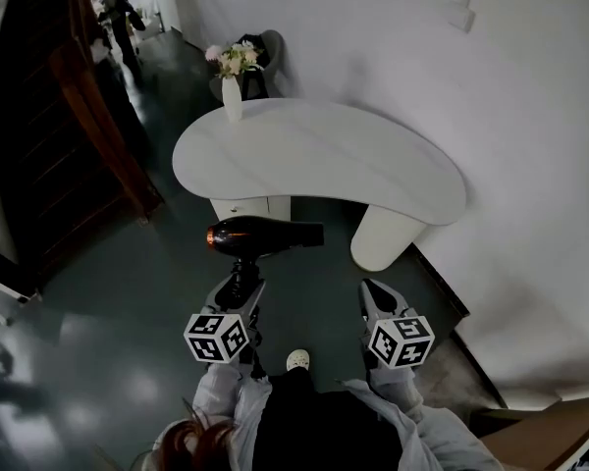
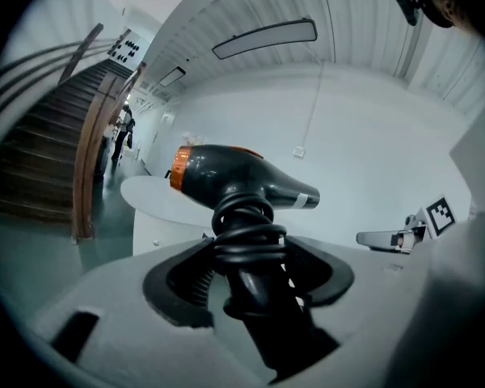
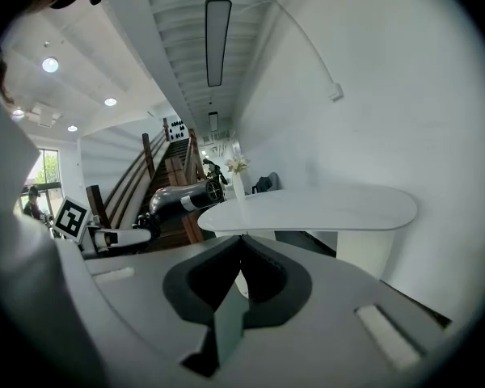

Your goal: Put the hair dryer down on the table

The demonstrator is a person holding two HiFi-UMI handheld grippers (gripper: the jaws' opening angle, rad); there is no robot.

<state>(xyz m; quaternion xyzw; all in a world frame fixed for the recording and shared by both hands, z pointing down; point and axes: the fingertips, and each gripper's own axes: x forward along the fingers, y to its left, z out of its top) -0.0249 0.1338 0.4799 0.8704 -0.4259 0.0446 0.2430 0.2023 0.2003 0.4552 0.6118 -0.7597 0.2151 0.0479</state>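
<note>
Your left hand-held gripper (image 1: 240,283) gripped the black hair dryer with the copper rear ring (image 1: 260,235) by its handle. The jaws were clamped where the black cord was coiled round the handle. The dryer hung over the dark floor (image 1: 108,283), on the near side of the white curved worktop (image 1: 314,155) and not touching it. Its barrel was level, nozzle to the right, copper end to the left. Your right hand-held gripper (image 1: 370,290) was closed on nothing, pads together. A white vase of flowers (image 1: 233,94) stood at the worktop's far left edge.
</note>
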